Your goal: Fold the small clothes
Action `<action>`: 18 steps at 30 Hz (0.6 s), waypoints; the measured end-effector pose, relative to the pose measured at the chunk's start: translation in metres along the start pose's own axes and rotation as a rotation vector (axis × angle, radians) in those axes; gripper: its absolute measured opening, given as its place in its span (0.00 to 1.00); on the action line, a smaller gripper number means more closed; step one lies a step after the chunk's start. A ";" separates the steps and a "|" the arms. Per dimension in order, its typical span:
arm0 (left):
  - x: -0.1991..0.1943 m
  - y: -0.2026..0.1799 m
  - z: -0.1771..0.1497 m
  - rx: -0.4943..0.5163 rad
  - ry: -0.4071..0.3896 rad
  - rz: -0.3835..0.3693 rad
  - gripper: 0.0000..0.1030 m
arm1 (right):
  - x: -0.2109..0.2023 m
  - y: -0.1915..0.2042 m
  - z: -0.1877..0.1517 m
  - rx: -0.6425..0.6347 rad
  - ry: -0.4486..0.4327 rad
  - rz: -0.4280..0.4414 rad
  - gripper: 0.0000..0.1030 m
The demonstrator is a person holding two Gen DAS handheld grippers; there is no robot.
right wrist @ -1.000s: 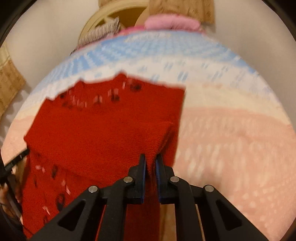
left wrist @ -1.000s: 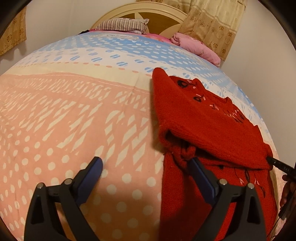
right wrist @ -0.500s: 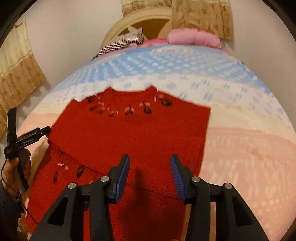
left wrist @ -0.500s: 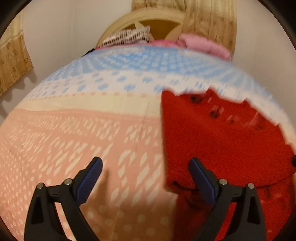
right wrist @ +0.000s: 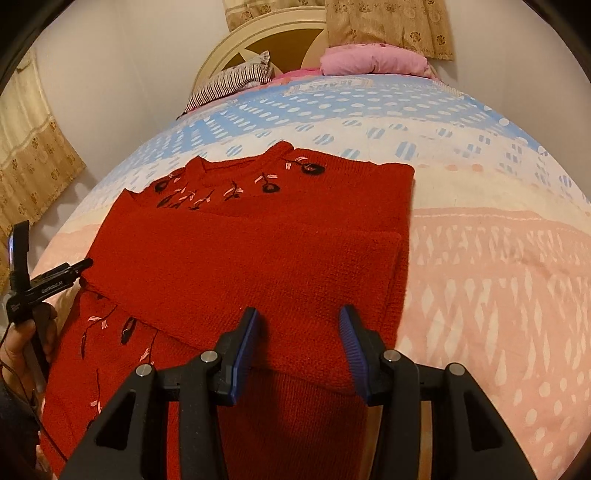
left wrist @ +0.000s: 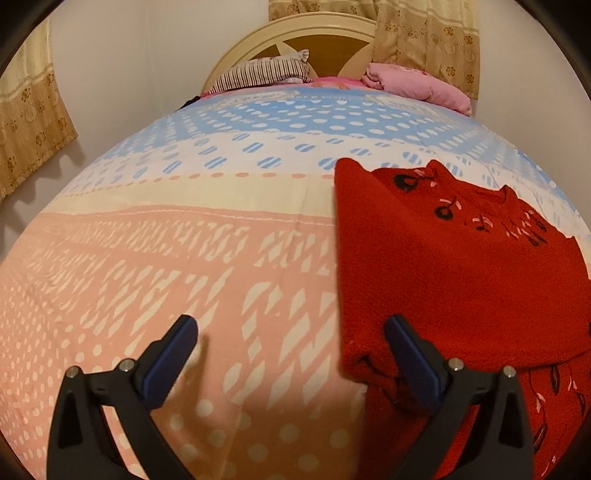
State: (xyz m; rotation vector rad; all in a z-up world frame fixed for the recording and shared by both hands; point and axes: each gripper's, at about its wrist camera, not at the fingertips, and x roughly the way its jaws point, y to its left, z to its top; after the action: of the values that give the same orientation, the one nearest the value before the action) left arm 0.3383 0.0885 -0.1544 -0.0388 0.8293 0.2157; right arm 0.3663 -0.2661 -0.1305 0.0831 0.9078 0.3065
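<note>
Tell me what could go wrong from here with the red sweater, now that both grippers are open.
The right gripper, whose jaws have just been opening, hovers right over the folded sleeve layer of the red sweater; pulling back low could snag the knit and undo the fold. In the left wrist view, the left gripper straddles the bunched near corner, which may spring open or crease if ignored. The sweater also lies near the edge of the bed, so a tug could slide it off.

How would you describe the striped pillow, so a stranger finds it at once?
Look to the far end of the bed, at the cream headboard. The striped pillow leans against it, left of the pink bundle; only it has dark and white stripes.
</note>
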 end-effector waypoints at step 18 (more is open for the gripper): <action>0.000 -0.003 0.002 0.014 0.003 0.008 1.00 | 0.004 -0.001 0.000 0.009 -0.007 0.012 0.46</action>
State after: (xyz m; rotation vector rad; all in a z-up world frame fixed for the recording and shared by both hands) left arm 0.3402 0.0861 -0.1535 -0.0232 0.8335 0.2172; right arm 0.3684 -0.2656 -0.1335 0.0972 0.9025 0.3130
